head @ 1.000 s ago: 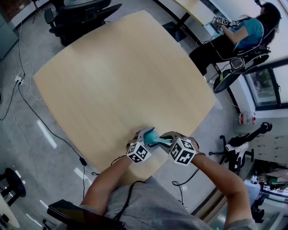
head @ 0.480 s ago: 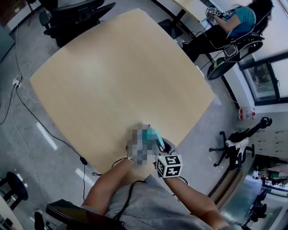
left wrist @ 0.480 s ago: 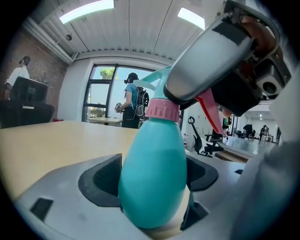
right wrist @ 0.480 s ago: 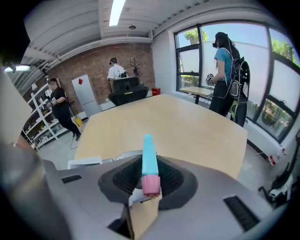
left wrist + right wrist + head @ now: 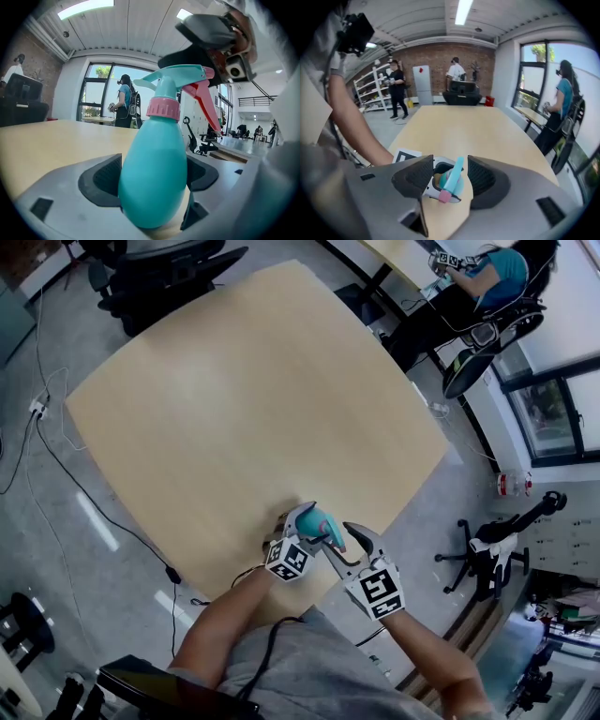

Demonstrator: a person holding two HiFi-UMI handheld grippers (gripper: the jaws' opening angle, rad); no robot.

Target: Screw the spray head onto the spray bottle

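A teal spray bottle (image 5: 154,178) stands upright near the table's front edge, with my left gripper (image 5: 152,176) shut on its belly. Its teal spray head (image 5: 180,77) sits on the neck with a pink collar (image 5: 163,108) and a pink trigger (image 5: 204,101). In the head view the bottle (image 5: 319,524) is between both grippers. My right gripper (image 5: 342,538) hovers just above and to the right of it. Its jaws have just been opening and stand wide. In the right gripper view the spray head (image 5: 452,180) shows below the gap in my right gripper (image 5: 450,176), untouched.
The light wooden table (image 5: 234,409) stretches away bare beyond the bottle, its front edge right under my hands. Office chairs (image 5: 169,268) stand at the far side. A seated person (image 5: 478,277) is at the back right. A cable (image 5: 56,465) runs over the floor on the left.
My right gripper has let go of the spray head, opened wide and risen, drawing back toward me. The left gripper and the bottle have stayed in place.
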